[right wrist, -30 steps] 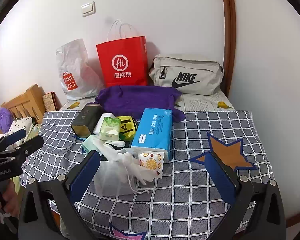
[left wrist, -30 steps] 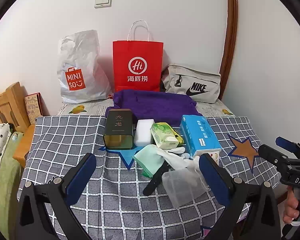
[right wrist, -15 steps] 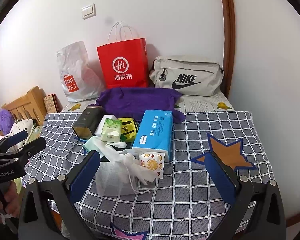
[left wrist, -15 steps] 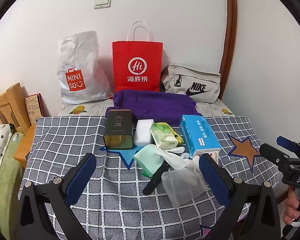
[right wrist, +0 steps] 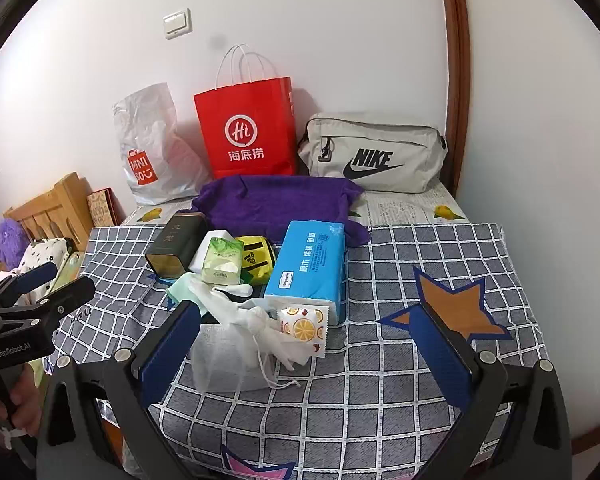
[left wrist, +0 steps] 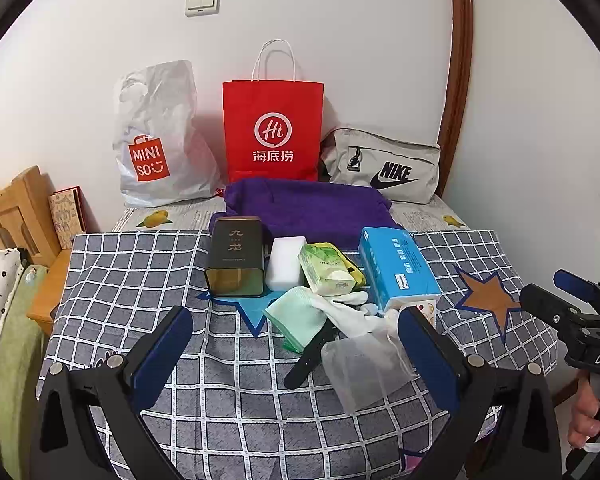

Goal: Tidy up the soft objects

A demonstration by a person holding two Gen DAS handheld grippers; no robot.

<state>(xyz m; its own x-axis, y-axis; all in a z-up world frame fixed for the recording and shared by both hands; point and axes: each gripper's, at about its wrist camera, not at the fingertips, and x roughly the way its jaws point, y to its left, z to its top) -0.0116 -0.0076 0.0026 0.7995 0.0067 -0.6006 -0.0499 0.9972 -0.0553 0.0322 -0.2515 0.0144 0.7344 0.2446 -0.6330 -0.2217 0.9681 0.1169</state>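
On the checked cloth lie a blue tissue pack [left wrist: 396, 268], a green wipes pack [left wrist: 327, 269], a white sponge block [left wrist: 286, 262], a mint cloth [left wrist: 298, 317], white gloves [left wrist: 350, 314] and a sheer mesh pouch [left wrist: 366, 372]. A purple towel [left wrist: 308, 206] lies behind them. In the right wrist view the tissue pack [right wrist: 310, 270], the pouch [right wrist: 228, 356] and a fruit-print packet [right wrist: 304, 326] sit ahead. My left gripper [left wrist: 296, 352] is open in front of the pile, holding nothing. My right gripper [right wrist: 308, 352] is open too, near the table's front edge.
A dark tin [left wrist: 236, 258] stands left of the sponge, and a black strap [left wrist: 312, 354] lies under the cloths. A red paper bag [left wrist: 274, 128], a white plastic bag [left wrist: 160, 136] and a grey pouch bag [left wrist: 384, 166] line the wall. A wooden bed frame [left wrist: 12, 212] is at left.
Both views have shifted only slightly; the right gripper has crept a little toward the pile. Nothing was grasped or moved.
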